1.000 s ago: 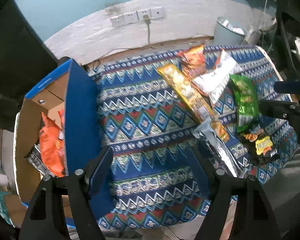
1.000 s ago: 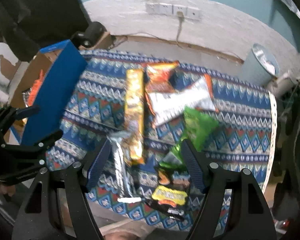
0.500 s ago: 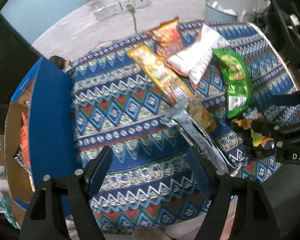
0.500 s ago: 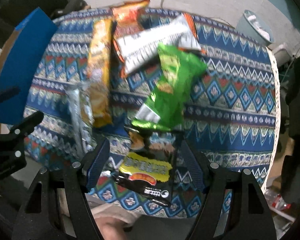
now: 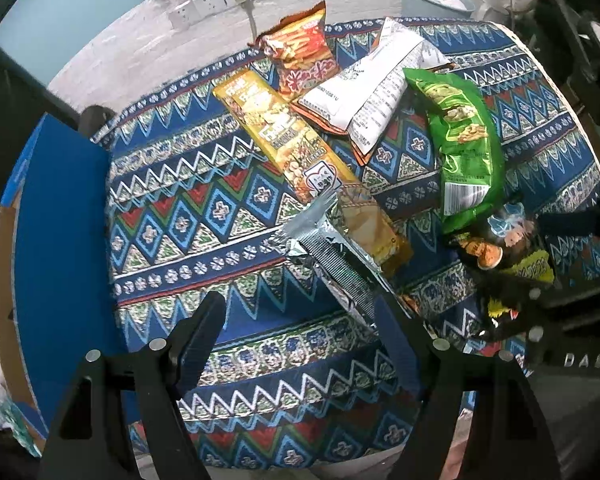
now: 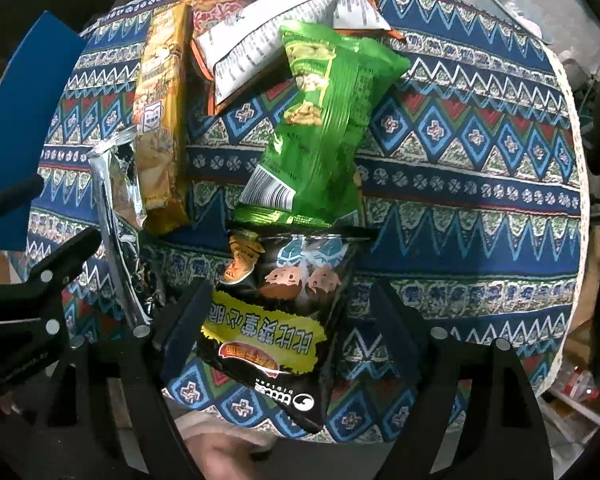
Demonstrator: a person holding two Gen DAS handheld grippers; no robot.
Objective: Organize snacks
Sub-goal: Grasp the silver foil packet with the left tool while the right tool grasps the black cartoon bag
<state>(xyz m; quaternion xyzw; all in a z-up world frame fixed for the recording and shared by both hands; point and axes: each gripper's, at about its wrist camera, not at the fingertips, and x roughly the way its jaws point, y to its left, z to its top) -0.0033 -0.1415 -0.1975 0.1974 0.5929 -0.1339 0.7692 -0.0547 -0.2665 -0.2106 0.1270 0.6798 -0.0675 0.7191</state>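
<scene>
— Where does the black crinkly snack packet with the yellow label (image 6: 276, 320) sit from your right tongs (image 6: 288, 320)?

— Directly between the spread, empty fingers, at the patterned tabletop's (image 6: 480, 184) near edge; its long axis runs away from you.

— And your left tongs (image 5: 300, 332)?

— Released too, farther off, beside the silver foil wrapper (image 5: 332, 264).

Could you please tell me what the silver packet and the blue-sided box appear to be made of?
The silver packet looks like metallised foil film: shiny, crinkled, with a ribbed, crimped end seal. The blue-sided box appears to be cardboard, printed matte blue outside; a brown raw edge shows at its far left, though any corrugation is too small to confirm.
</scene>
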